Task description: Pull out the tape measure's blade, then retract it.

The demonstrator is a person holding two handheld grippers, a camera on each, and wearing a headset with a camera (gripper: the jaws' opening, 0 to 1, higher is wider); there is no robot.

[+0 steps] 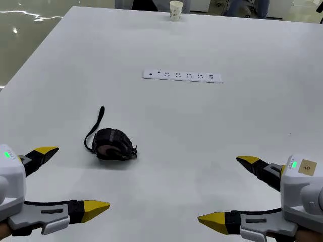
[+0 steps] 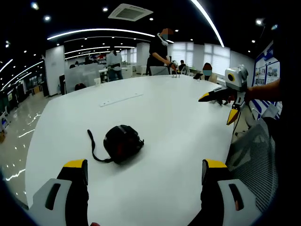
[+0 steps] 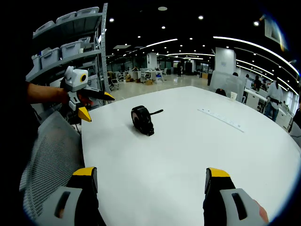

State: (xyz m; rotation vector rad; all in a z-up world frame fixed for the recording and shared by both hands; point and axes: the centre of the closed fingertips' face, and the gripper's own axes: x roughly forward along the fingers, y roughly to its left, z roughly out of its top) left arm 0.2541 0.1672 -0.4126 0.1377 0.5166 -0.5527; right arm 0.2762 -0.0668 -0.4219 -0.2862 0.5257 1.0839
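A black tape measure [image 1: 114,144] with a black wrist strap lies on the white table [image 1: 192,116], left of centre; its blade is fully inside. It also lies ahead of the jaws in the left gripper view [image 2: 122,142] and in the right gripper view [image 3: 142,119]. My left gripper [image 1: 75,179] is at the lower left, open and holding nothing, just short of the tape measure. My right gripper [image 1: 229,190] is at the lower right, open and holding nothing, well to the right of the tape. Each gripper appears in the other's view: right gripper [image 2: 221,102], left gripper [image 3: 91,104].
A white power strip [image 1: 182,76] lies across the table's middle, beyond the tape measure. A paper cup [image 1: 175,10] stands at the far edge. A mesh chair [image 3: 44,150] sits by the near edge. People stand beyond the table's far end.
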